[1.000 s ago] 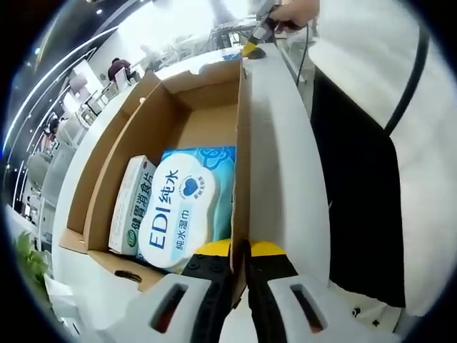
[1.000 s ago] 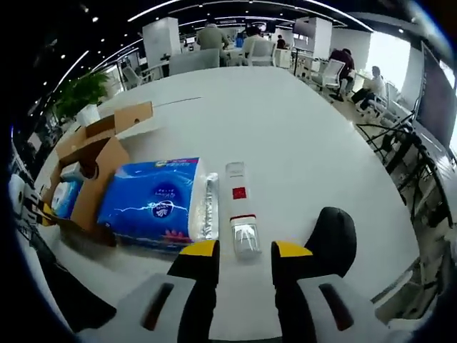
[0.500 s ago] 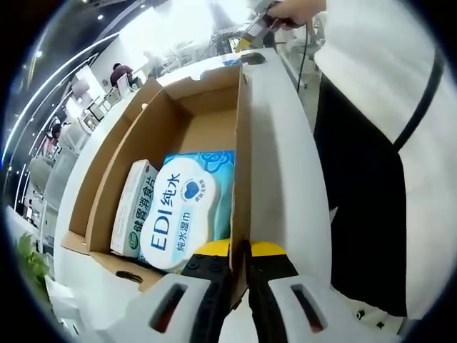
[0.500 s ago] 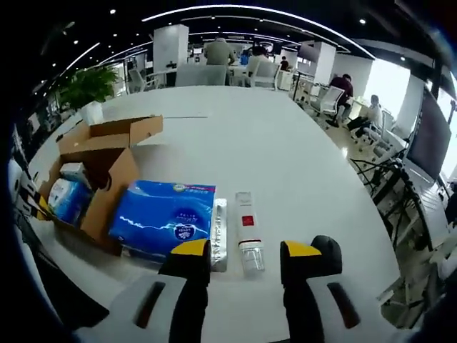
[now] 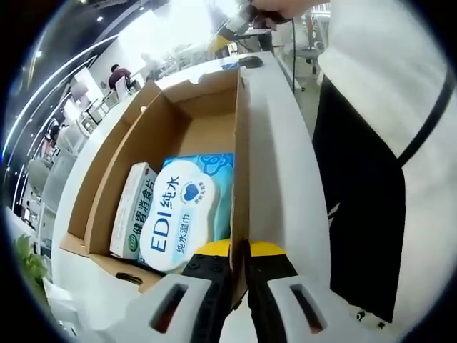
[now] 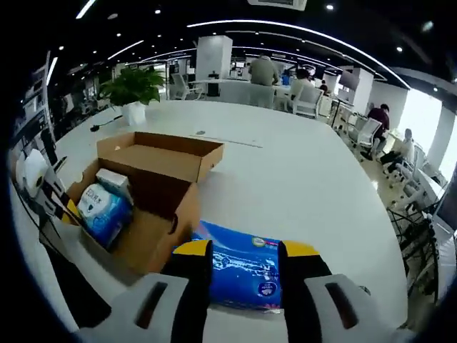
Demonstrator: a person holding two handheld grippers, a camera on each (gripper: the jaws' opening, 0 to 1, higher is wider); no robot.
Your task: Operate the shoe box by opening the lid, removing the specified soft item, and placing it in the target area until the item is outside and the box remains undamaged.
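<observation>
The open cardboard shoe box (image 5: 121,164) lies on the white table, and my left gripper (image 5: 240,266) is shut on the near end of its right wall. Inside lie a blue and white soft wipes pack (image 5: 178,214) and a green and white carton (image 5: 132,207). In the right gripper view the same box (image 6: 153,229) stands with its lid (image 6: 161,153) folded back and the wipes pack (image 6: 100,207) inside. My right gripper (image 6: 246,254) is open, hovering over a blue tissue pack (image 6: 246,275) beside the box. A hand holds the right gripper (image 5: 232,25) beyond the box's far end.
A person in black clothing (image 5: 357,193) stands close along the table edge (image 5: 285,179). A potted plant (image 6: 132,89) stands at the far side of the wide white table (image 6: 285,179). Chairs and seated people are far behind.
The right gripper has risen and swung left toward the box; the bottle and foil packet have left its view. The left gripper stays shut on the box wall.
</observation>
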